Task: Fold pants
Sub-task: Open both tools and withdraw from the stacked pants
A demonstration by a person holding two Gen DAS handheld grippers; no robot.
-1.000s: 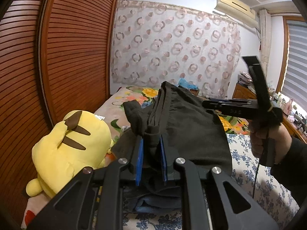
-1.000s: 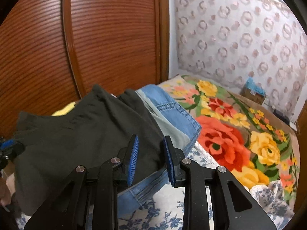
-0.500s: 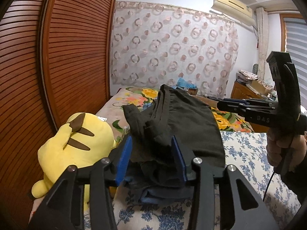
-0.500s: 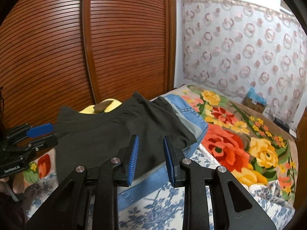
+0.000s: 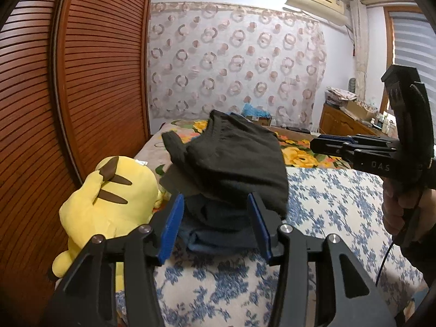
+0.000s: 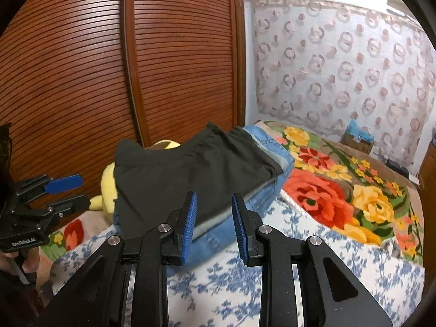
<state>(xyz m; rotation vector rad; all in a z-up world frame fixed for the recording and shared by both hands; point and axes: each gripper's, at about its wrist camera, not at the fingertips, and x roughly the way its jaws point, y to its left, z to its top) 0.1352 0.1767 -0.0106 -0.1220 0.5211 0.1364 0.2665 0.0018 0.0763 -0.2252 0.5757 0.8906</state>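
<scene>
folded black pants point(image 5: 234, 163) lie atop a clothes stack point(image 6: 261, 199) on the bed. left gripper point(image 5: 215, 223) jaws opening, pants just beyond, untouched. right gripper point(image 6: 212, 218) jaws narrowly parted, holding nothing, short of the stack.

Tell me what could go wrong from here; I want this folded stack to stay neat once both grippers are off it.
1. The dark pants lie skewed on the blue jeans, one corner overhanging toward the yellow plush toy, so they may slide or unfold.
2. The left gripper, its jaws opening, sits close to the stack's near edge; backing off carelessly could snag cloth.
3. The right gripper, empty, hovers near the jeans' edge and could nudge them.
</scene>
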